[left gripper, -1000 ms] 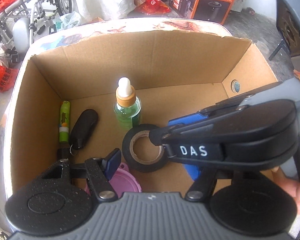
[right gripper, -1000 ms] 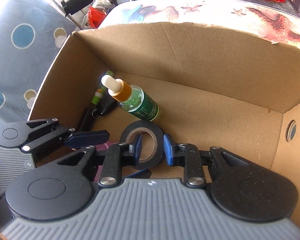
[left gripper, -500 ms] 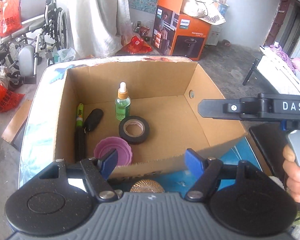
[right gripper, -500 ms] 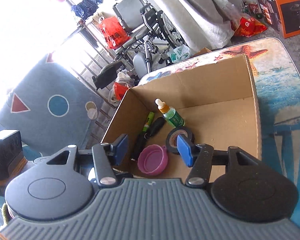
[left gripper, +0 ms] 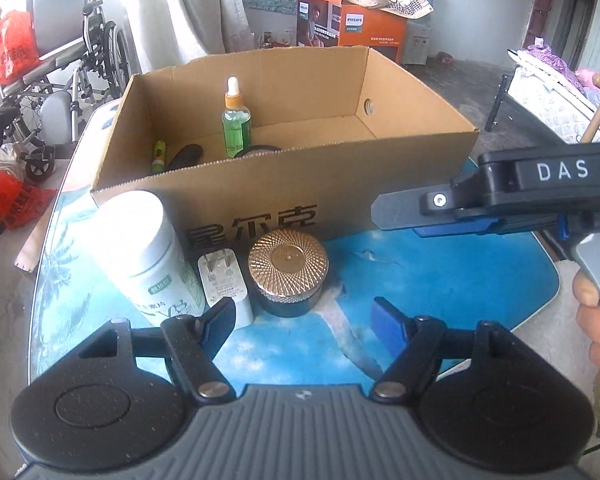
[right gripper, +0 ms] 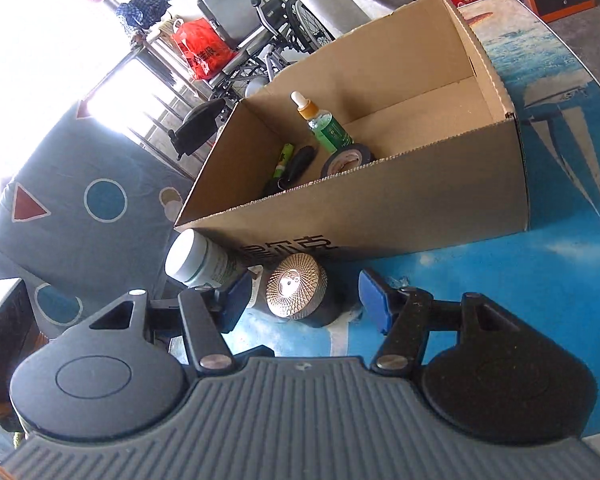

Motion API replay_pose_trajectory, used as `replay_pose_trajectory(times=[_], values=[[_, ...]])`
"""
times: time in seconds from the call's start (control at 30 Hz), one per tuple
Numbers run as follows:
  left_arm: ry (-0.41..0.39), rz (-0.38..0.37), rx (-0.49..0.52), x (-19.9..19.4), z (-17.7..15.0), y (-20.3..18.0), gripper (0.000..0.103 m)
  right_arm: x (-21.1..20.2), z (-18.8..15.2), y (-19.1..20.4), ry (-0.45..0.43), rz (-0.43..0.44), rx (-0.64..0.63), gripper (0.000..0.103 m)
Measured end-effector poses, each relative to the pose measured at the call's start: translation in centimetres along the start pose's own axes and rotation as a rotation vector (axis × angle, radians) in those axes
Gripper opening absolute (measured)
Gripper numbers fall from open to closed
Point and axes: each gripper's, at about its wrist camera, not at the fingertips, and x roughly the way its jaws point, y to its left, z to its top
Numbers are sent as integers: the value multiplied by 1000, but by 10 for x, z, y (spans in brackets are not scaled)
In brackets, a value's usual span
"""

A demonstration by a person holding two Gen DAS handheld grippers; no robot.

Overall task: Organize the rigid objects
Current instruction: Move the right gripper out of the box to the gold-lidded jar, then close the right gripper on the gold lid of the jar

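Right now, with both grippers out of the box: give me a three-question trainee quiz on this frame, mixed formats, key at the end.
1. True or false: the dropper bottle stands upright inside the cardboard box.
2. Multiple choice: which item sits on the table directly between the white bottle and the gold-lidded jar? A) black tape roll B) white plug adapter C) green marker
3. Fill in: the jaws of the left gripper and the right gripper are both ____.

Key: 1 true. 2 B, the white plug adapter; the tape roll and the marker lie in the box. 3 open, holding nothing.
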Motion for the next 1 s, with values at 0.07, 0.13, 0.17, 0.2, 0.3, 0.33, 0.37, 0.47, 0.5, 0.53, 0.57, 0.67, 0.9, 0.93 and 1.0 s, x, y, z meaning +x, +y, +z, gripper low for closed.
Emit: replay_pose_trajectory(times=[0.07, 0.13, 0.17, 0.2, 0.3, 0.33, 0.37, 0.47, 0.5, 0.53, 0.57, 0.67, 0.9, 0.93, 1.0], values=[[1, 9, 9, 8, -6, -1, 75, 8, -2, -1, 13, -3, 9, 61], [2, 16, 22, 14, -12, -1, 75, 17, -1, -2, 25, -5, 16, 61], [0, 20, 30, 18, -14, -3, 75, 21, 0, -3, 31, -8, 18, 61], [2, 26, 35, 21, -16, -3, 75, 24, 0, -3, 37, -12, 19, 62], [7, 34, 40, 31, -17, -2, 75, 40, 9, -4, 57, -23, 22, 62], [7, 38, 40, 35, -16, -2, 75, 43, 11, -4, 59, -24, 21, 62], [7, 41, 40, 38, -16, -1, 75, 46, 12, -5, 60, -24, 22, 62], [16, 19, 26, 43, -15, 1, 75, 53, 18, -5, 65, -16, 23, 62], [17, 16, 26, 44, -14, 1, 75, 55, 20, -6, 67, -11, 24, 62], [15, 20, 27, 45, -14, 0, 75, 56, 22, -6, 70, -4, 23, 62], [12, 28, 29, 47, -14, 0, 75, 59, 23, -5, 73, 1, 22, 62], [2, 44, 29, 50, -14, -2, 75, 67, 27, -2, 88, 10, 7, 62], [-32, 24, 21, 60, -14, -10, 74, 92, 30, -3, 134, 6, -6, 62], [-39, 24, 24, 60, -14, -12, 74, 95, 29, -3, 149, 7, -9, 62], [-49, 1, 26, 60, -14, -14, 74, 97, 27, -2, 175, 29, -5, 61]])
